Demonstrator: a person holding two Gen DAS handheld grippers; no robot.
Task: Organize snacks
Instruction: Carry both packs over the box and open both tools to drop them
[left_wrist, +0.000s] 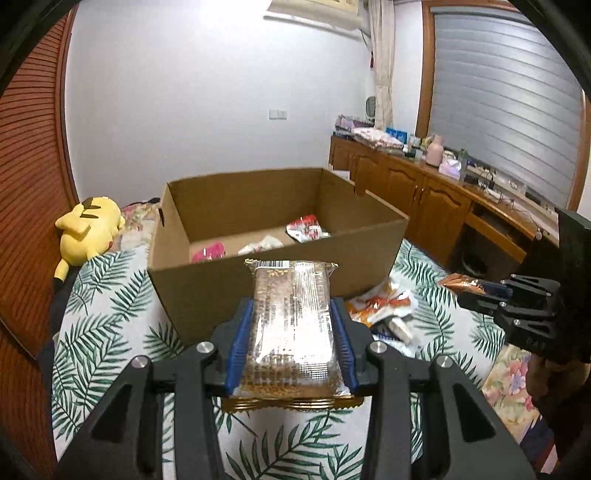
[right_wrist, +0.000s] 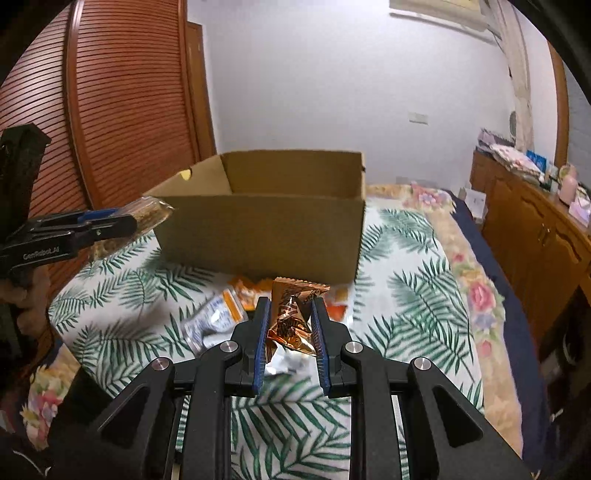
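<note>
My left gripper (left_wrist: 291, 310) is shut on a clear-wrapped brown snack bar (left_wrist: 291, 317) with gold edges, held above the bed just short of the open cardboard box (left_wrist: 280, 284). The box holds a red-and-white packet (left_wrist: 306, 229), a pink packet (left_wrist: 208, 251) and a pale one. In the right wrist view my right gripper (right_wrist: 290, 310) is shut on a crumpled orange-brown foil packet (right_wrist: 291, 314), lifted over the loose snacks in front of the box (right_wrist: 258, 229). Each gripper shows at the edge of the other's view, the left (right_wrist: 122, 221) with its bar, the right (left_wrist: 469, 291) with its packet.
Several orange and white packets (left_wrist: 384, 310) lie on the palm-leaf bedspread (right_wrist: 402, 295) in front of the box. A yellow plush toy (left_wrist: 86, 229) lies at the left by the slatted wooden door. Wooden cabinets (left_wrist: 424, 195) with clutter run along the right wall.
</note>
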